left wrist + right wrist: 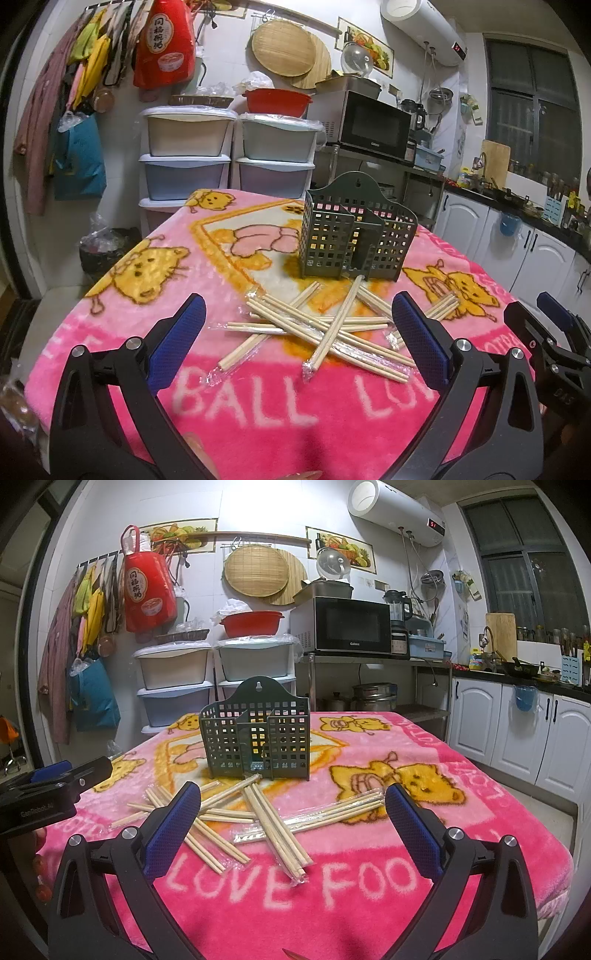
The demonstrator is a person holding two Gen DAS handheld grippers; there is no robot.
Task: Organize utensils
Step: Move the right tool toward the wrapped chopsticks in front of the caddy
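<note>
Wrapped chopstick pairs point(258, 812): crisscrossed heap on pink blanket point(369, 904), at 12 o'clock of both grippers, axes mixed. Slotted holder point(255, 738) just beyond. Left gripper point(299, 332), right gripper point(293, 814): jaws wide apart, empty; neither clearly nearer.

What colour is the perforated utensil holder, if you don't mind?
The utensil holder is dark grey-green, clearest in the right wrist view.

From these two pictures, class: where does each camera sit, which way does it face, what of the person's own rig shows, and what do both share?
Left wrist: on the left gripper, facing across the pink blanket at wrapped chopsticks; the right gripper shows at the edge.
Right wrist: on the right gripper, facing likewise; the left gripper shows at the edge.
Shared: the green utensil holder, chopsticks, microwave.
</note>
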